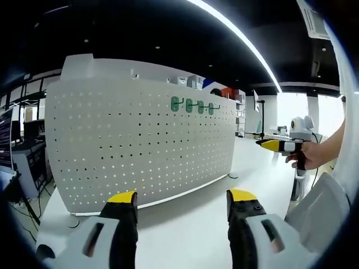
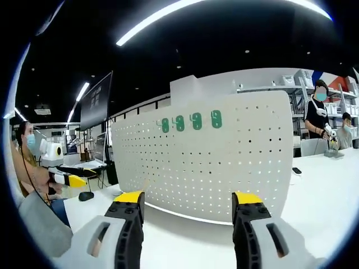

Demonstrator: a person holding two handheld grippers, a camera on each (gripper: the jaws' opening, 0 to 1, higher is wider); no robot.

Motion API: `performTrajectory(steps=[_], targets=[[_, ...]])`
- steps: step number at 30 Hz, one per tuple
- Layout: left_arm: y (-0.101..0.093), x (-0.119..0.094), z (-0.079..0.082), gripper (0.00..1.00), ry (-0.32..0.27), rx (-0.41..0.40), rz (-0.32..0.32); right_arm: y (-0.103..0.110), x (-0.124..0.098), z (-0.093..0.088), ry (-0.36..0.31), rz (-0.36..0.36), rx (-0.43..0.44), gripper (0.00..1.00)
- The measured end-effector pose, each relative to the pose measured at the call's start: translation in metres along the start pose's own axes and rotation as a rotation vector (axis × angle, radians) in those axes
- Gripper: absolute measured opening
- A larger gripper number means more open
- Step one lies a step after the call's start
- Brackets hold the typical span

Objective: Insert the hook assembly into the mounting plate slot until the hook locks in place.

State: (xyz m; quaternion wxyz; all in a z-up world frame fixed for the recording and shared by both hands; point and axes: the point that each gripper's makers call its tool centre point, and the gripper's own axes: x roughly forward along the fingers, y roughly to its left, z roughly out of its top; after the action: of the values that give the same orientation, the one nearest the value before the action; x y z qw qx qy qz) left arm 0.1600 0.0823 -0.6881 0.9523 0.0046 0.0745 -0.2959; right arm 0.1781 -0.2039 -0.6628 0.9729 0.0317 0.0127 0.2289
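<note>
1. While four green hooks are already hanging in a row near the top of the white perforated mounting plate, no loose hook assembly is lying anywhere on the counter in front of it.
2. Seen in the right gripper view, the same hooks are sitting high on the mounting plate, which is standing upright on the counter.
3. Jaws of the left gripper are standing wide apart, gripping nothing; the right gripper is likewise gaping and empty.
4. Judging from this, either the insertion is finished or a further hook is still to be fetched; the next move calls for finding one, or checking that each hook is seated.
5. Whether the hooks are actually locking into their slots is too small to make out.
6. Off to the side, the other gripper is appearing in a hand, and people are standing beyond the plate.
</note>
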Motion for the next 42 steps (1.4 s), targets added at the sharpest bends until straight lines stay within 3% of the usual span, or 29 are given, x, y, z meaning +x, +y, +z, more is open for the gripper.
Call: performTrajectory(steps=[25,42], targets=[[0.015,-0.033,-0.001,0.70,-0.001,-0.022,0.039,0.005,-0.022,-0.015,0.022,-0.008,0.020,0.62],[0.023,-0.047,-0.011,0.71,0.022,-0.026,0.065,0.014,-0.027,-0.018,0.023,-0.003,0.025,0.63]])
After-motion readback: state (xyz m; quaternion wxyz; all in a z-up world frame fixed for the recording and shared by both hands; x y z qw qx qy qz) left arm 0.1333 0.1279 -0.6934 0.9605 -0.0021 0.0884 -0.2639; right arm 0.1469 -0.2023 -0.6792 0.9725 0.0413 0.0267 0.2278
